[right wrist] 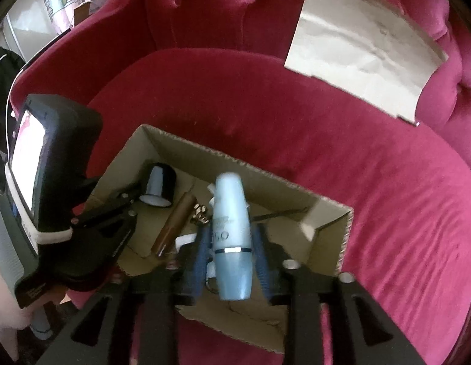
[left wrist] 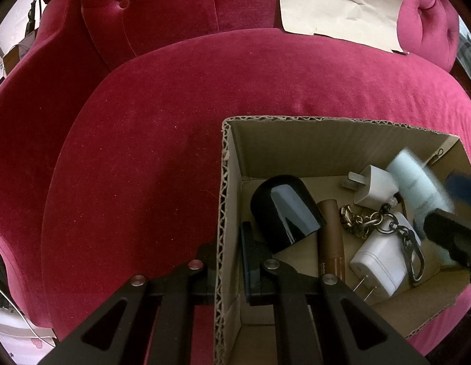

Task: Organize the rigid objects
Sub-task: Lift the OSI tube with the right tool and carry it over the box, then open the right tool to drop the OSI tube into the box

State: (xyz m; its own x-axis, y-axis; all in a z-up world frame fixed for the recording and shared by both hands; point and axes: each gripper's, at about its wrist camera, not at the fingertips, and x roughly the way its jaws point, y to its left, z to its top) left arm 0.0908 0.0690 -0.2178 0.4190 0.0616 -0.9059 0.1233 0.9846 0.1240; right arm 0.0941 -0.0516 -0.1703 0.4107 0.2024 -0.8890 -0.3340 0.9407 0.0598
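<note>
An open cardboard box point(left wrist: 326, 143) sits on a crimson seat. It holds a glossy black cap point(left wrist: 284, 213), a brown tube point(left wrist: 331, 237), two white plug chargers point(left wrist: 373, 187) point(left wrist: 384, 261) and a metal key chain point(left wrist: 381, 222). My left gripper point(left wrist: 227, 252) is shut on the box's left wall, one finger inside and one outside. A pale blue bottle point(right wrist: 230, 213), blurred, hangs over the box's right part between the blue pads point(right wrist: 202, 252) of my right gripper point(right wrist: 232, 255). The jaws stand slightly wider than the bottle. The bottle point(left wrist: 414, 179) also shows in the left wrist view.
The box rests on the cushion point(left wrist: 174, 121) of a crimson velvet armchair with a tufted back. A creased sheet of beige paper point(left wrist: 341, 3) leans at the back right. In the right wrist view the left gripper's body point(right wrist: 53, 182) and a hand point(right wrist: 4, 319) fill the left side.
</note>
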